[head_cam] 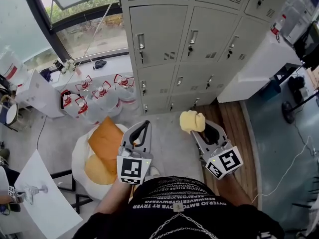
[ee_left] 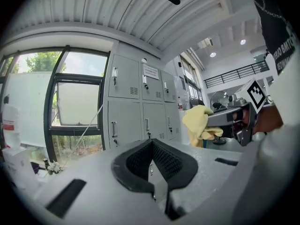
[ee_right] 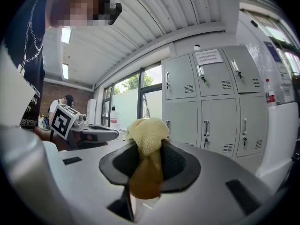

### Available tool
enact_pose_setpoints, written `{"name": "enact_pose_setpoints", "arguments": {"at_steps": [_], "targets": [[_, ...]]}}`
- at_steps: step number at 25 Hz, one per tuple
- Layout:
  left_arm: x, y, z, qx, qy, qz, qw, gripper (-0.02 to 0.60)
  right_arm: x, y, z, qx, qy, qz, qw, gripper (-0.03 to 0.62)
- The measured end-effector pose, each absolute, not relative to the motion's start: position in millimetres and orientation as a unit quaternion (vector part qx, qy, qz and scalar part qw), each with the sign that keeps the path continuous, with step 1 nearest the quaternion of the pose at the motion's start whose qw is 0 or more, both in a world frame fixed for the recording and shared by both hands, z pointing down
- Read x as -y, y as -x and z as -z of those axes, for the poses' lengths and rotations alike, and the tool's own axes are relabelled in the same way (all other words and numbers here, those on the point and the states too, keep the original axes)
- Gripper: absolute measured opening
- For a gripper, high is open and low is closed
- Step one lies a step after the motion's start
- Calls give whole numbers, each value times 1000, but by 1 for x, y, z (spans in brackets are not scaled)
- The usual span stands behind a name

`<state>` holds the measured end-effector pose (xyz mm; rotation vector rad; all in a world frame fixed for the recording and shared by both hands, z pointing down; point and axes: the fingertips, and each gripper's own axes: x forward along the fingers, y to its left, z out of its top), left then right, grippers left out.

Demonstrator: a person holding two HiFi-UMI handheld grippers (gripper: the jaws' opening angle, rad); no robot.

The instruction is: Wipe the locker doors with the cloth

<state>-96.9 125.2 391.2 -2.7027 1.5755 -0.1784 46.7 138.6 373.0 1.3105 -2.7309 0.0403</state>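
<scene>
My right gripper [ee_right: 148,159] has its jaws clamped on the crumpled yellow terry cloth [ee_right: 146,134]. The cloth bunches up above the jaw tips, and a darker fold hangs down between them. I hold it in the air facing the grey metal locker doors [head_cam: 199,39], not touching them. My left gripper [ee_left: 153,157] has its jaws closed together with nothing between them.

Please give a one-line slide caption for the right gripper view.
Right hand-held gripper shut on a yellow cloth, facing grey lockers.
</scene>
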Motion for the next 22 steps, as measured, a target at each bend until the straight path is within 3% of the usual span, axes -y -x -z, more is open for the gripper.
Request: {"name": "enact_pose_setpoints", "arguments": {"at_steps": [22], "targets": [[-92,120,-389,-487,871,66,14,3,-115,-19,-364,895,-444,-9,37,112]]}}
